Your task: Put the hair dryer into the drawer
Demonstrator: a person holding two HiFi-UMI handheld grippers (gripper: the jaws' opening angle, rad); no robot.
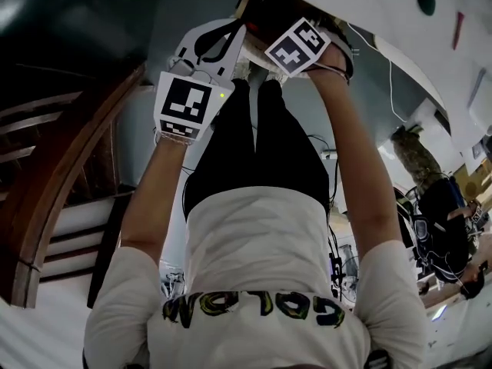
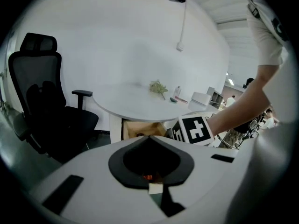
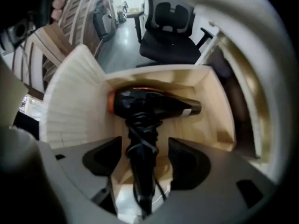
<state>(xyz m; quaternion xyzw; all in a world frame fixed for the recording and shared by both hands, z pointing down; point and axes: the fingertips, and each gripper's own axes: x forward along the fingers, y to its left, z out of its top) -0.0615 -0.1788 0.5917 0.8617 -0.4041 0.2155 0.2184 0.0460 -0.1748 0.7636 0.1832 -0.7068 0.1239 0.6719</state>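
A black hair dryer [image 3: 149, 106] with its cord wound round the handle lies on the floor of the open wooden drawer [image 3: 212, 101]. My right gripper [image 3: 144, 160] points straight down over it. Its jaws are open, with the handle between them and a gap on each side. In the head view only its marker cube [image 1: 298, 46] shows. My left gripper [image 2: 149, 138] hangs in front of the drawer [image 2: 140, 127] with its jaws shut and nothing in them. It shows white in the head view [image 1: 209, 43].
The drawer sits under a white round table [image 2: 135, 101]. A black office chair [image 2: 46, 111] stands to the left of it. A ribbed white panel [image 3: 74, 101] borders the drawer's left side. Curved wooden rails [image 1: 69, 175] run at the left, and people [image 1: 446, 221] sit at the right.
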